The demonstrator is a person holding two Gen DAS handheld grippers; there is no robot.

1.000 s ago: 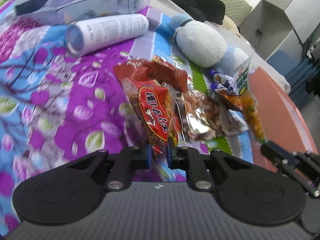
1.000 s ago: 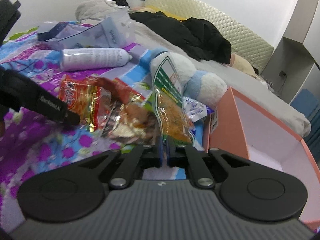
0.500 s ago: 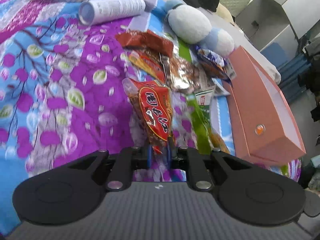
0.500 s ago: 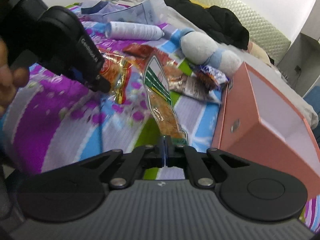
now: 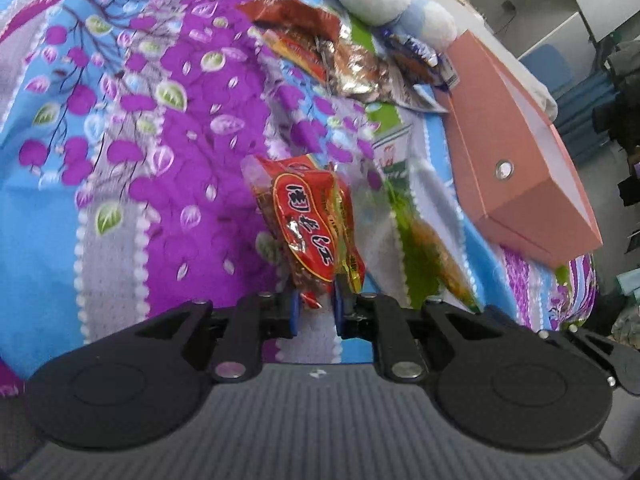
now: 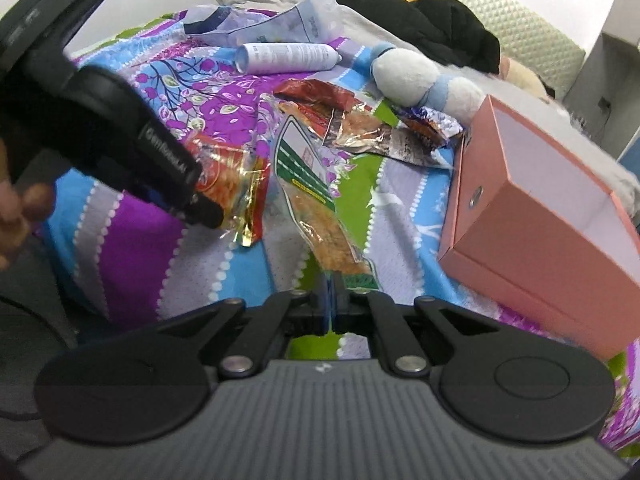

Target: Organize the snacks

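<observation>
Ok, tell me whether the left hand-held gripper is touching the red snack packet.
Touching. The left wrist view shows the left hand-held gripper pinching the red snack packet by its bottom edge between the blue pads.

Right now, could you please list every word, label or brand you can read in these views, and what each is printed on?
"GenRobot.AI", partly legible: side of the left gripper.
Red snack bag: large Chinese characters, too distorted to quote.
Green-and-white snack bag: print too small.
White bottle: text blurred.
Pale pouch: lettering unreadable.

both held snack packets now lifted away from the pile.
</observation>
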